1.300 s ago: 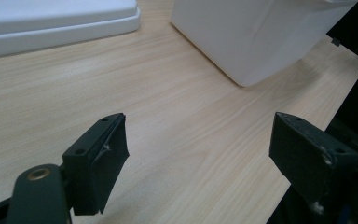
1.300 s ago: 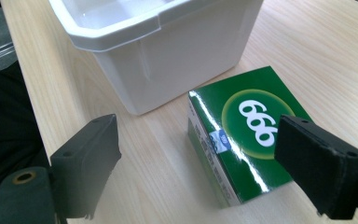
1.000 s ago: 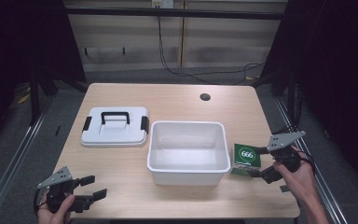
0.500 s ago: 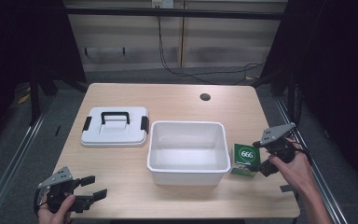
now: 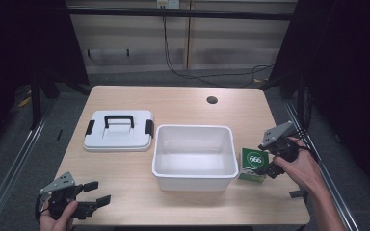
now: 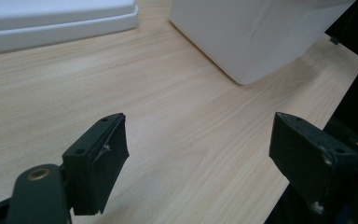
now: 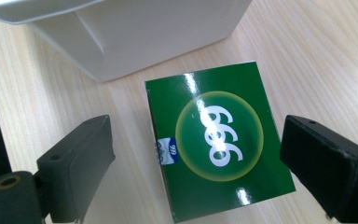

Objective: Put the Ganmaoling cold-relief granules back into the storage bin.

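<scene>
Straddling one green box, right gripper wide, left gripper wide, one white bin, one lid.

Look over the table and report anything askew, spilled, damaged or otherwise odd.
Nothing stands out. The green box sits intact on the table beside the empty white bin; the lid lies flat to its left. Both the right gripper and left gripper are open. Nothing looks spilled.
</scene>
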### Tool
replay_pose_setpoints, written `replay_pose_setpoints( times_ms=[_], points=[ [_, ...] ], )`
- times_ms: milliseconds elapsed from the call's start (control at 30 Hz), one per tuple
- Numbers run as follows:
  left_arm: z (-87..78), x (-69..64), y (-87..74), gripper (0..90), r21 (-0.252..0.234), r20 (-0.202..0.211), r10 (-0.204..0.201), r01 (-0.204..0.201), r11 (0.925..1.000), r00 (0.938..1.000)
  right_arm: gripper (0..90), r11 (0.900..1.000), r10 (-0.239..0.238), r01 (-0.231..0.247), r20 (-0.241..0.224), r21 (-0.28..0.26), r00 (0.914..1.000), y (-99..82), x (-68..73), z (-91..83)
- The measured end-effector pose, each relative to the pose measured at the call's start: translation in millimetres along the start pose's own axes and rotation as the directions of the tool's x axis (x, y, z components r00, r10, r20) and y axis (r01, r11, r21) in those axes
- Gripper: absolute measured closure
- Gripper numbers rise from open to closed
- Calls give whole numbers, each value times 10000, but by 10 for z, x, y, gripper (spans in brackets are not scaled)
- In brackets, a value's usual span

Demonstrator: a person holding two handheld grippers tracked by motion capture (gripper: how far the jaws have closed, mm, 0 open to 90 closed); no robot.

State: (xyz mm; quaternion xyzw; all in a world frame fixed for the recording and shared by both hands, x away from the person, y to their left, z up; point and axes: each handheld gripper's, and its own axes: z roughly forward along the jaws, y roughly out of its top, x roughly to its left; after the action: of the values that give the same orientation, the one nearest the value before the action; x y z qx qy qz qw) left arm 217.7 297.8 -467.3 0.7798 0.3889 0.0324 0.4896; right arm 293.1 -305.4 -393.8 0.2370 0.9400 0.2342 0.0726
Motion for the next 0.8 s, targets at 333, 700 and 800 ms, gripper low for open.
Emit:
replay_pose_setpoints(
  times_ms=[333,700,800],
  points=[
    [7,1,1,193,61,68,58,-58,10000,10000,91,9926,-674,703,-328,993,9972,156,-53,78],
    [16,4,1,193,109,94,57,-58,9999,9999,91,9620,-1489,1604,-680,2208,9865,312,-107,197],
    [21,7,-2,191,144,86,27,-28,9999,10000,91,9546,-1413,1575,-811,2528,9866,324,-118,231]
  ],
)
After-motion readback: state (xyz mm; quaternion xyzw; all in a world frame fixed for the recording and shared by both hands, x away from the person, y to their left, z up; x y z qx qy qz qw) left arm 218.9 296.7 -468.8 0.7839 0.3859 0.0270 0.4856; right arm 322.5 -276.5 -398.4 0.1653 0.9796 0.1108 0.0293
